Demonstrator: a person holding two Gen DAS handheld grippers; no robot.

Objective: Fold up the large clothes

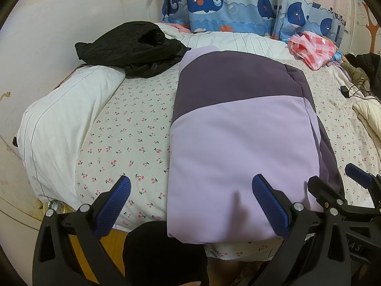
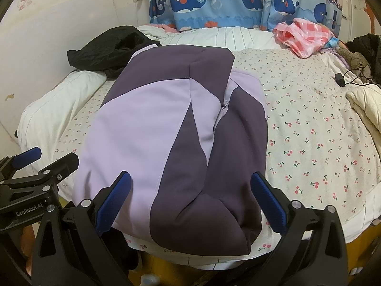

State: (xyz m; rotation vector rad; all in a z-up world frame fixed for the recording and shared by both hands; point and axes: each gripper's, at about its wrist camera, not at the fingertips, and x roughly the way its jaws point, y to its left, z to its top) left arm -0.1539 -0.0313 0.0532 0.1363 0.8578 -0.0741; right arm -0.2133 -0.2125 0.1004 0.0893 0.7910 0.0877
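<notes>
A large jacket in light lilac and dark purple (image 1: 240, 128) lies folded lengthwise on the cherry-print bed sheet (image 1: 128, 124), its near hem at the bed's front edge. In the right wrist view the jacket (image 2: 176, 128) fills the middle. My left gripper (image 1: 190, 186) is open and empty, hovering over the jacket's near left edge. My right gripper (image 2: 190, 186) is open and empty over the jacket's near hem. The right gripper also shows in the left wrist view (image 1: 338, 181), and the left gripper in the right wrist view (image 2: 50, 157).
A black garment (image 1: 133, 47) lies at the far left by a white pillow (image 1: 64, 124). A pink checked cloth (image 1: 314, 47) lies at the far right. A charger and cable (image 1: 345, 90), a cream blanket (image 1: 369, 116) and whale curtains (image 1: 238, 2) are beyond.
</notes>
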